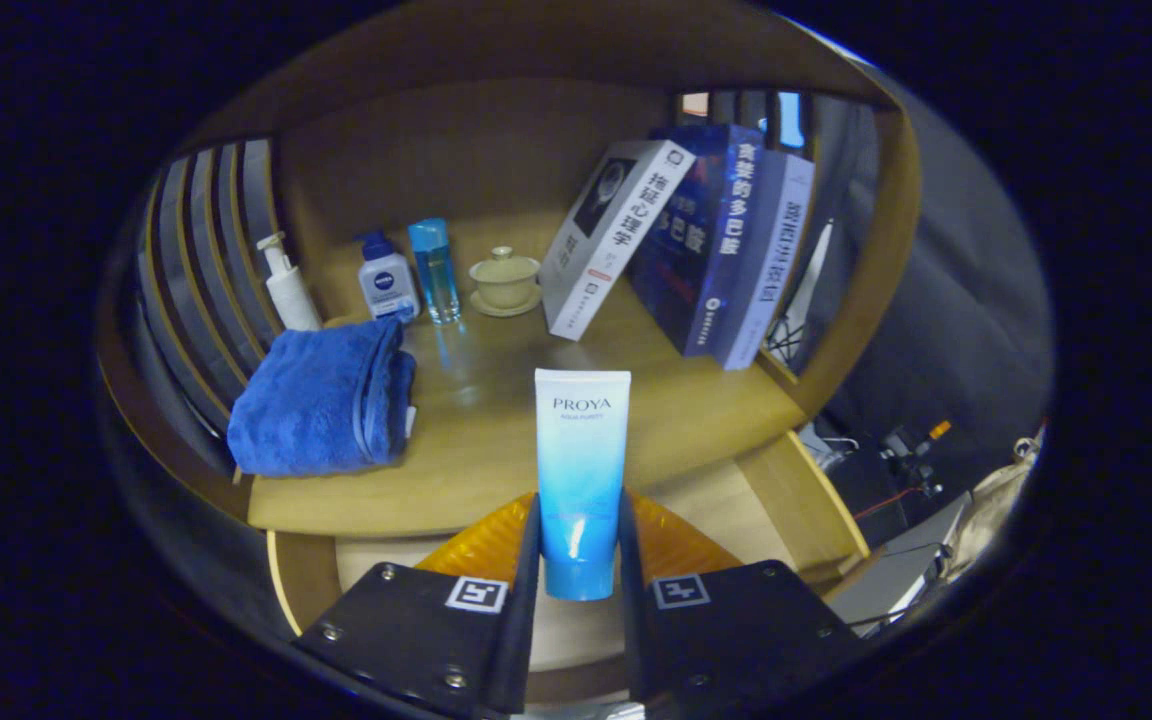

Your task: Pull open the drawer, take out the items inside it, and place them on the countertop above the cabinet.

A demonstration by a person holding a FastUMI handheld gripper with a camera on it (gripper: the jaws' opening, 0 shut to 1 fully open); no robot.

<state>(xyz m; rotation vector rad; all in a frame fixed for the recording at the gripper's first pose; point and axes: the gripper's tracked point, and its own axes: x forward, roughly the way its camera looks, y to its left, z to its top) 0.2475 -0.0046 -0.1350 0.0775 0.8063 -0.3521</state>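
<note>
A: Tube (582, 470)?
B: Clamped between both fingers of the gripper (581, 565), held over the front edge of the countertop (496, 440). Long axis upright, flat crimped end up, cap end down; lowest part hidden between the fingers. White fading to blue, "PROYA" legible, smaller line too fine.
A: Beyond it?
B: Folded blue towel (321, 400) to the left. Behind it: pump bottle (286, 285), "NIVEA" bottle (387, 280), blue bottle (434, 268), lidded cup on saucer (505, 280). Leaning books (696, 245), Chinese spines.
A: Drawer?
B: Open drawer (796, 490) below; interior mostly hidden.
</note>
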